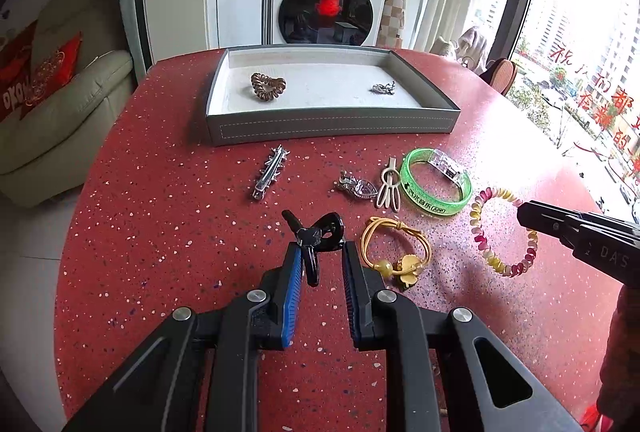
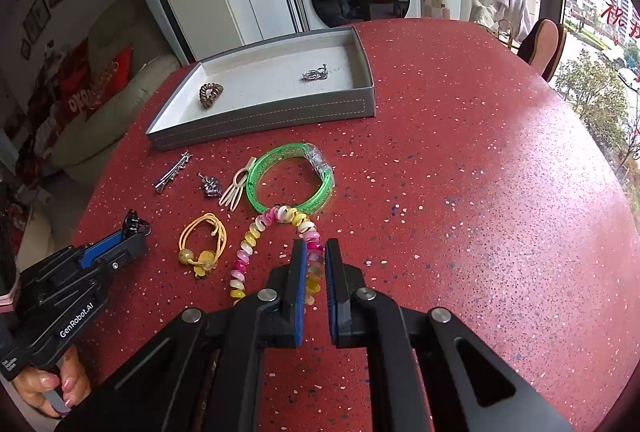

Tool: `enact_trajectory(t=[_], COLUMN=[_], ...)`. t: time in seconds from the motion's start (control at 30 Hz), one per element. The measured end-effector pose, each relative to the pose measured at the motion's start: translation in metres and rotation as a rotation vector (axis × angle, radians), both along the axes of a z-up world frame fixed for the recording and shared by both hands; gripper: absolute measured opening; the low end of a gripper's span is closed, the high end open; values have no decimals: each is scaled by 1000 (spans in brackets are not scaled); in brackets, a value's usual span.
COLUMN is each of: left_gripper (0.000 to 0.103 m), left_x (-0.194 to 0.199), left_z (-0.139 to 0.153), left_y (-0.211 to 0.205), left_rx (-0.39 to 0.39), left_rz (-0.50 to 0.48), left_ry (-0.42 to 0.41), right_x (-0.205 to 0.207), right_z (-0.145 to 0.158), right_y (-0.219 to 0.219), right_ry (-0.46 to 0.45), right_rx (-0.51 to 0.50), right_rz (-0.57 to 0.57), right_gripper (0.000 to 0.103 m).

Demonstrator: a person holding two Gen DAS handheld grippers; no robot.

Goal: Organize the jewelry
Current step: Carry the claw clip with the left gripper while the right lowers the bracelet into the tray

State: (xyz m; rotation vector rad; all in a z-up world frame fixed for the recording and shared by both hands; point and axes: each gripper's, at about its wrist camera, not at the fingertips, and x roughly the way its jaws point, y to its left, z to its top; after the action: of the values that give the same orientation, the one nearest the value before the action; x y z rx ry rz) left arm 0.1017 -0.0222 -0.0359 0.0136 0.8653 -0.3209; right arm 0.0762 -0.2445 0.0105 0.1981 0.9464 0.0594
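Note:
My left gripper (image 1: 320,252) is shut on a black claw clip (image 1: 320,230), pinched at its fingertips just over the red table (image 1: 168,216). From the right wrist view, the left gripper (image 2: 136,232) shows the clip (image 2: 134,222) at its tip. My right gripper (image 2: 316,252) is shut on one strand of a pink-and-yellow spiral hair tie (image 2: 244,252) lying on the table. A grey tray (image 1: 332,130) at the back holds a brown coil tie (image 1: 268,85) and a silver piece (image 1: 383,88).
Loose on the table lie a silver barrette (image 1: 270,172), a silver brooch (image 1: 358,188), a cream clip (image 1: 389,184), a green bangle (image 1: 424,202) and a yellow elastic tie (image 1: 410,268). A person's hand (image 2: 56,388) holds the left gripper's handle.

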Motion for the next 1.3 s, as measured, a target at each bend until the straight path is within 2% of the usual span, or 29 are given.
enact_trajectory(t=[0.37, 0.63, 0.83, 1.0, 1.3], left_gripper=[39, 39, 39, 39, 39], left_x=[53, 107, 150, 185, 227], left_z=[38, 46, 43, 34, 9], left_y=[2, -3, -14, -31, -61], left_rx=[-1, 17, 16, 21, 87], left_rz=[-2, 9, 17, 19, -1], left_ry=[-74, -83, -64, -40, -15], right_x=[48, 103, 150, 184, 226], right_z=[37, 52, 44, 27, -2], right_y=[4, 4, 1, -11, -27], right_ry=[-65, -87, -67, -38, 2], right_rx=[-41, -27, -25, 27, 51], right_rz=[33, 44, 33, -14, -72], right_gripper=[10, 10, 10, 10, 10])
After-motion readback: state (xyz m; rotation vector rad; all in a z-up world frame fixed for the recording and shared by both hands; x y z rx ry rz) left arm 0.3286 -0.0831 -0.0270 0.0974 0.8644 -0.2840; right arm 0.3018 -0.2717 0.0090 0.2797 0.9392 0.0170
